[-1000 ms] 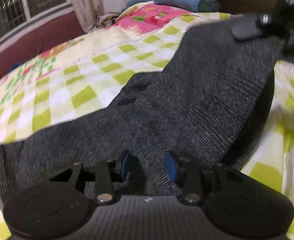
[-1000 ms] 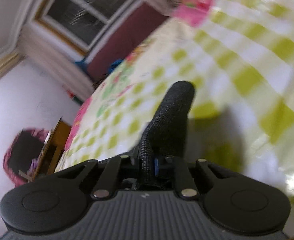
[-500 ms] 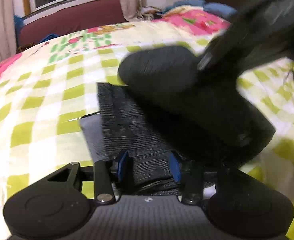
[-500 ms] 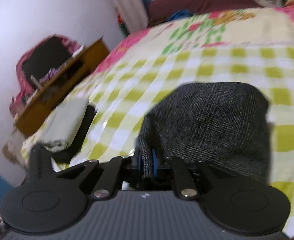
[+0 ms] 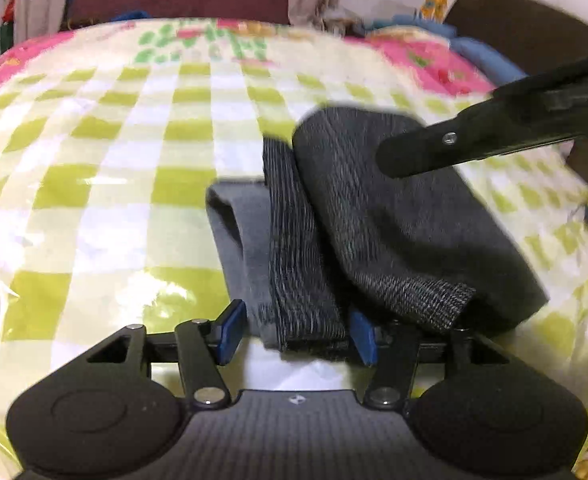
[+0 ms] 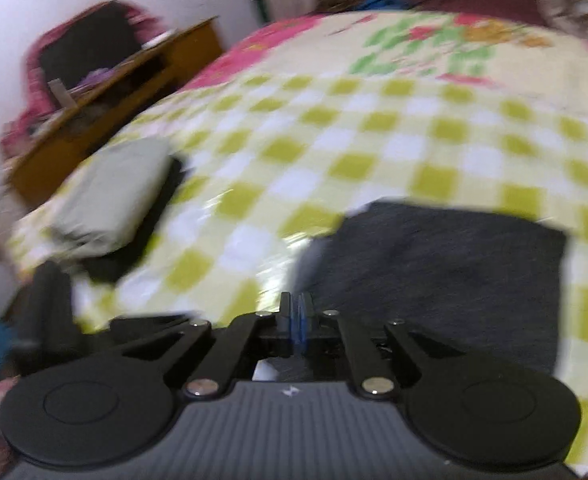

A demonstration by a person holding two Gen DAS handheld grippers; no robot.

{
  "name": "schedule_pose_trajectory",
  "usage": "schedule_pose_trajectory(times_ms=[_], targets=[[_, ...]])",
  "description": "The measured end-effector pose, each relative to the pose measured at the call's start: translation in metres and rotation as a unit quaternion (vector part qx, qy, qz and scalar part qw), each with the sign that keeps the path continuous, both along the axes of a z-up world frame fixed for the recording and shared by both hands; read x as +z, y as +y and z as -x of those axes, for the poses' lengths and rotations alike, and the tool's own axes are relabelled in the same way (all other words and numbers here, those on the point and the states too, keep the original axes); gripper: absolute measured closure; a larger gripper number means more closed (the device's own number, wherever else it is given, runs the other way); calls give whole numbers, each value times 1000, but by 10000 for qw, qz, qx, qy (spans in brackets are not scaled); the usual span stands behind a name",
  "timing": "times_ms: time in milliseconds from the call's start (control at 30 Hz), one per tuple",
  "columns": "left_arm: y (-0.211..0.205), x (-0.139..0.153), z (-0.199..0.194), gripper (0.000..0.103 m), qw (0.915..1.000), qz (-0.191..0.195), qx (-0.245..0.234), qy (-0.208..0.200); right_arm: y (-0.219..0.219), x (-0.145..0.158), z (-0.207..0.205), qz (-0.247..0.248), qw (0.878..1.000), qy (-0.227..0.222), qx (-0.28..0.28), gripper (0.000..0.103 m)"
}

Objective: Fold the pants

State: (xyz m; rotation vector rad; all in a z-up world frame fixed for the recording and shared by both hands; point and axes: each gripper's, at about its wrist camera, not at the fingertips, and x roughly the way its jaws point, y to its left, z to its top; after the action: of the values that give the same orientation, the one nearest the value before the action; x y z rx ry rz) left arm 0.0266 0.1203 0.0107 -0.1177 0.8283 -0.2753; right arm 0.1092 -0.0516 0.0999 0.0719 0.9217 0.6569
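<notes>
The bed (image 5: 106, 184), spread with a green-checked cover, carries the pants (image 5: 398, 220), which are seen already doubled into a compact dark bundle with layers stacked. A final fold or tidying seems left. The left gripper (image 5: 296, 330) is held wide open around the near edge. The right gripper (image 6: 300, 326) is closed, apparently on nothing.

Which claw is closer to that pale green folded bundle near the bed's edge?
Right. The right claw faces the pale green bundle with checkered bed between; the left claw straddles the pants, bundle unseen.
</notes>
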Motion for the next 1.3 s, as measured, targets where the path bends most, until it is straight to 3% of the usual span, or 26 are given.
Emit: schedule_pose_trajectory(times_ms=[67, 100, 133, 233, 333, 433, 533, 633, 667, 733, 800, 900, 1167, 1300], targets=[[4, 10, 8, 34, 9998, 40, 65, -197, -3, 3, -13, 66, 9998, -40, -170, 81], [7, 15, 15, 34, 9995, 96, 80, -276, -3, 5, -18, 135, 9998, -90, -124, 64], [10, 19, 21, 34, 9993, 156, 81, -322, 0, 7, -24, 231, 9995, -201, -43, 56], [18, 26, 33, 33, 9983, 436, 124, -368, 9, 13, -41, 541, 9977, -348, 223, 54], [11, 31, 30, 31, 9965, 761, -1, -340, 20, 6, -60, 721, 9968, -66, 331, 51], [-2, 24, 14, 30, 9975, 677, -57, -181, 35, -5, -62, 911, 9949, 213, 369, 49], [-21, 12, 2, 30, 9988, 474, -116, 93, 47, -13, -55, 1367, 9890, -11, 570, 39], [-32, 6, -3, 30, 9995, 261, -125, 149, 51, -24, -58, 1727, 9831, -3, 612, 40], [-35, 7, -2, 35, 9995, 238, -126, 146, 49, -27, -60, 1706, 9835, 56, 598, 43], [-36, 6, -4, 51, 9994, 232, -151, 183, 43, -30, -65, 1536, 9860, 316, 572, 69], [-35, 5, -2, 63, 9989, 365, -169, 222, 38, -28, -64, 1371, 9885, 375, 526, 79], [-28, 10, 1, 72, 9985, 511, -115, 133, 31, -20, -62, 1125, 9919, 418, 423, 87], [8, 40, 23, 77, 9935, 976, 228, -541, 28, 27, -56, 466, 9982, 134, 340, 90], [21, 20, 9, 77, 9931, 1128, 325, 49, 55, 4, -65, 759, 9954, 263, 526, 89]])
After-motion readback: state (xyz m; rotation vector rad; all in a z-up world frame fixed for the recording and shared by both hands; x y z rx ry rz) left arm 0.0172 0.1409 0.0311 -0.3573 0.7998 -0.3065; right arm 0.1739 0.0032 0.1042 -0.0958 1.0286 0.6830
